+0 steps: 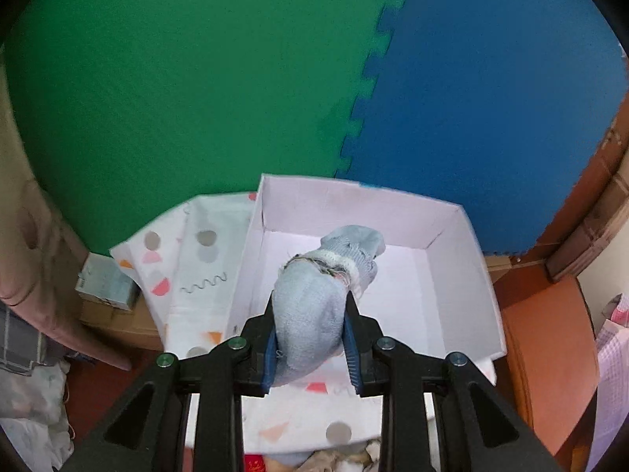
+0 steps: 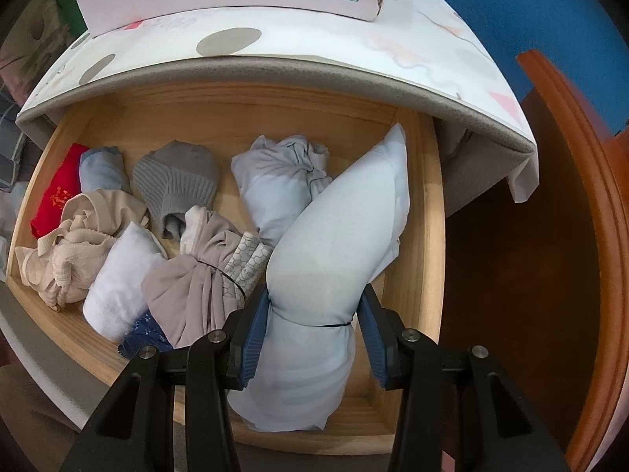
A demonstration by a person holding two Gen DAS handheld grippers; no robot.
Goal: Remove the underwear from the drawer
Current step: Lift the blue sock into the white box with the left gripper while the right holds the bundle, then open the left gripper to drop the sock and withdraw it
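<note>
Both views were evenly, softly lit, with no glare. Fisheye bending curved straight edges, and black vignette filled the corners. The left view looked slightly soft, with motion smear on the box (image 1: 452, 212) rim at 12 o'clock. In the right view the drawer (image 2: 416, 271) was sharp; shadow lay under the cabinet top at 12 o'clock.

- left gripper (image 1: 310, 338) points steeply downward, its blue pads (image 1: 269, 348) clamped tight on a pale blue bundle between them.
- right gripper (image 2: 312, 336) points almost straight down, pads (image 2: 255, 334) pinching a bundle's tied waist.
</note>
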